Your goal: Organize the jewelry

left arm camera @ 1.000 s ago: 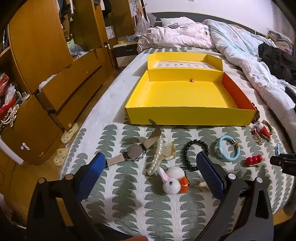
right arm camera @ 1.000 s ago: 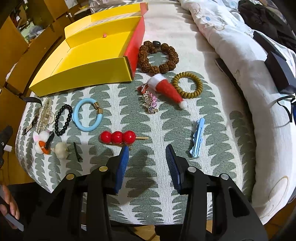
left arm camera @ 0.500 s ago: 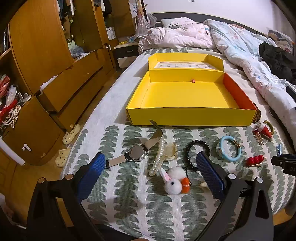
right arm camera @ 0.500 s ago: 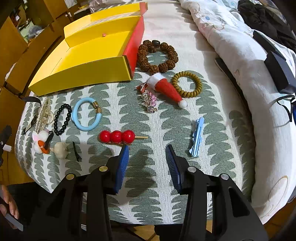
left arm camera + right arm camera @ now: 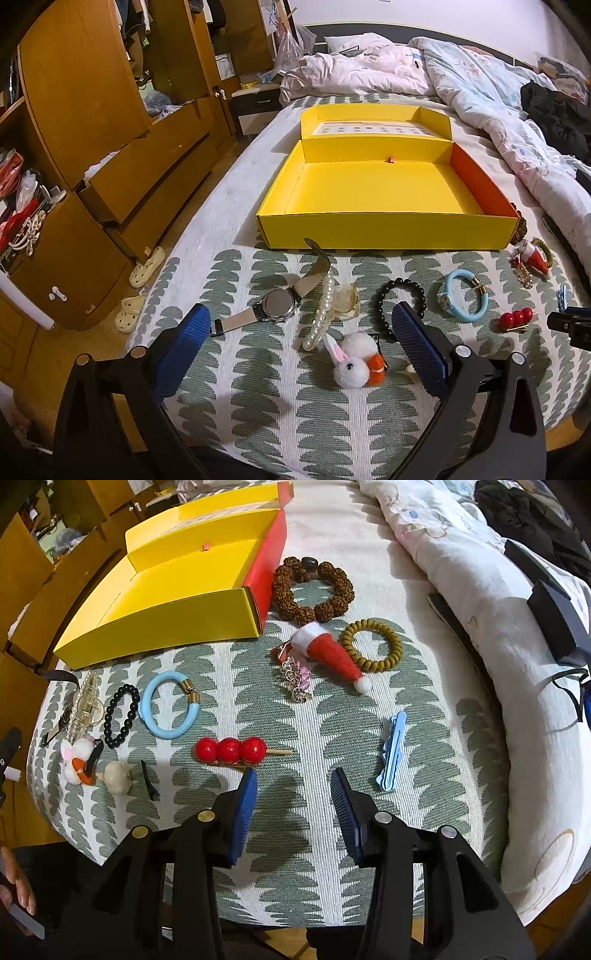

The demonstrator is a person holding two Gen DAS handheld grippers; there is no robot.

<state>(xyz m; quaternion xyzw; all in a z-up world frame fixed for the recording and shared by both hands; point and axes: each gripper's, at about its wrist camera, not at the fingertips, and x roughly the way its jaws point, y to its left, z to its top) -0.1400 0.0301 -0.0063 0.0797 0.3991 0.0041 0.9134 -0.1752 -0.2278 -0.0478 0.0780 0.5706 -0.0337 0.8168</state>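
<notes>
Through the left wrist camera almost nothing has changed over the last second: the view has crept a touch nearer the bed (image 5: 236,206), and the left gripper (image 5: 299,345) hovers with its jaws wide apart and nothing between them, exactly as before. Under and ahead of it the watch (image 5: 277,305), the pearl clip (image 5: 320,314), the bunny hair tie (image 5: 352,365), the black bead bracelet (image 5: 400,295) and the blue bangle (image 5: 466,299) lie where they lay, all on the patterned cloth (image 5: 258,369) just in front of the yellow box (image 5: 384,230), whose tray holds nothing yet. In the right wrist view the picture is just as steady: the right gripper (image 5: 293,805) hangs with its jaws apart and empty, the red bead pin (image 5: 231,750) just ahead of its left finger and the blue hair clip (image 5: 392,751) just off to its right. The Santa hat clip (image 5: 332,653), the olive coil tie (image 5: 371,644), the brown seed bracelet (image 5: 314,589) beside the box's red wall, and the small charm (image 5: 297,675) have not shifted either. So no piece has been lifted, and I judge the sorting has not truly begun; the red bead pin looks the likeliest first pick for the right side.
</notes>
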